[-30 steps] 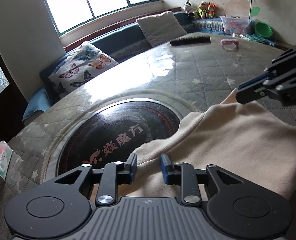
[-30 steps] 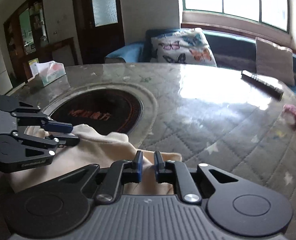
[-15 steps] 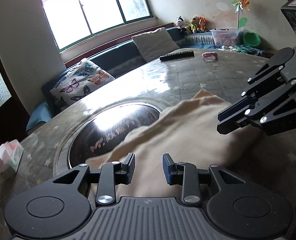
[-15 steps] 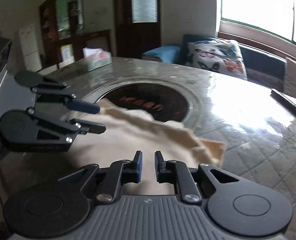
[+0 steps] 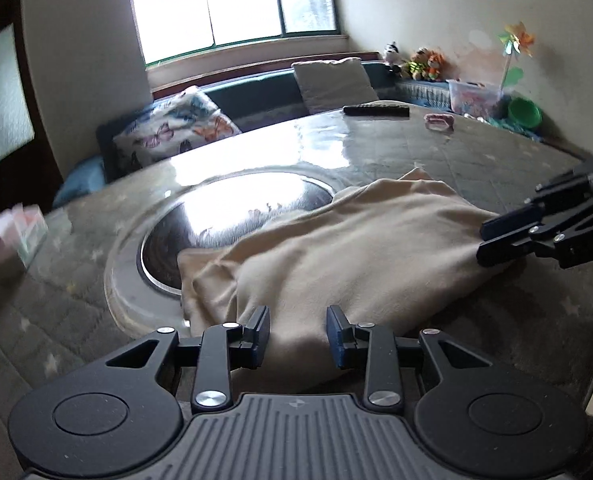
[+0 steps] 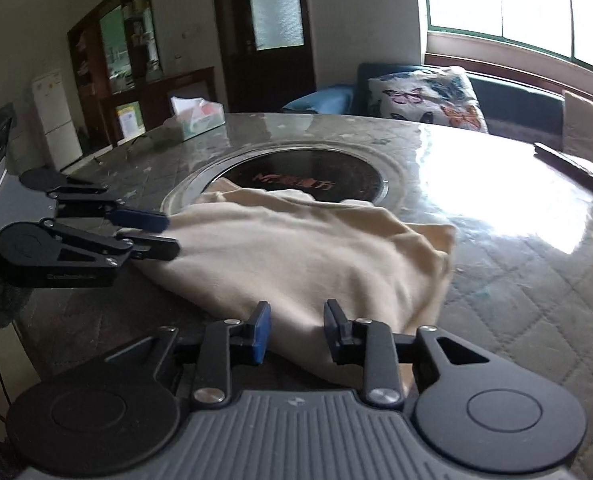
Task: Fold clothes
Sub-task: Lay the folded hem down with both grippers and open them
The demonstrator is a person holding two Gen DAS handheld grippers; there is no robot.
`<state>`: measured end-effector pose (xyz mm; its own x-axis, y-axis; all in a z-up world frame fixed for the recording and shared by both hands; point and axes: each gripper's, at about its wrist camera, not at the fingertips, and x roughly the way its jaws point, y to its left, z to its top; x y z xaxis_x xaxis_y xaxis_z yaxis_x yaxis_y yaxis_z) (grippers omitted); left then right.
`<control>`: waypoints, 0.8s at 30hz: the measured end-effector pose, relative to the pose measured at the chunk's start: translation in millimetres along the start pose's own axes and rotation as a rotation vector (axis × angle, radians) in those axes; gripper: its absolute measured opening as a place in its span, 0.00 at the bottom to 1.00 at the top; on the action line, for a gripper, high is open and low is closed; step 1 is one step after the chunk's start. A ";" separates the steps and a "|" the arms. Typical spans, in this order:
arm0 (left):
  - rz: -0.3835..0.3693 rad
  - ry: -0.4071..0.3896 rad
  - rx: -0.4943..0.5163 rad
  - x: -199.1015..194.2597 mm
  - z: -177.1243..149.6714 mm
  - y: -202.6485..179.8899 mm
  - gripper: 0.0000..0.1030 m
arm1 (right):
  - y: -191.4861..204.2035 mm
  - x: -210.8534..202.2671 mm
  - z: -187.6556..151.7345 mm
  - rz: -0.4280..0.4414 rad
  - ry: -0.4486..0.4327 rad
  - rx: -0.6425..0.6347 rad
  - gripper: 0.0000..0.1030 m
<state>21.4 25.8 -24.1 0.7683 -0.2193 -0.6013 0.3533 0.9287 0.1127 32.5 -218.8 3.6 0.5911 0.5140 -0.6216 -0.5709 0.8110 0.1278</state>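
A cream garment (image 5: pixel 356 248) lies bunched on the round quilted table (image 5: pixel 476 152), its far edge over the dark glass hotplate (image 5: pixel 216 220). My left gripper (image 5: pixel 298 326) stands open at the garment's near edge. The fabric runs under and between its fingers, with a gap on each side. From the right wrist view the garment (image 6: pixel 296 248) spreads ahead, with the left gripper (image 6: pixel 171 233) at its left edge. My right gripper (image 6: pixel 296 324) has its jaws opening, and cloth lies loose between them. In the left wrist view the right gripper (image 5: pixel 482 243) sits at the garment's right end.
A black remote (image 5: pixel 376 111) and a small pink item (image 5: pixel 439 121) lie at the table's far side. A tissue box (image 6: pixel 198 116) stands at the far left rim. A sofa with a butterfly cushion (image 5: pixel 176 128) runs behind the table.
The right jaws went from nearly shut on the cloth to wide apart, letting it go. Both grippers moved across the table, and the garment now lies more toward its middle.
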 end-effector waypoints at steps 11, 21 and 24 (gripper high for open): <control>-0.024 0.018 -0.103 -6.9 0.0 20.2 0.40 | -11.8 4.2 2.4 0.015 -0.001 0.054 0.35; -0.028 0.008 -0.216 6.3 22.9 42.8 0.37 | -18.9 19.5 30.9 -0.009 -0.040 0.051 0.40; -0.014 0.022 -0.260 13.5 26.7 53.9 0.36 | -24.5 32.0 42.5 -0.023 -0.035 0.060 0.40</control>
<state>65.1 64.9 -4.9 0.7516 -0.2285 -0.6188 0.2126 0.9719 -0.1006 89.7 -210.4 13.3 0.6241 0.5037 -0.5974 -0.5222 0.8376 0.1607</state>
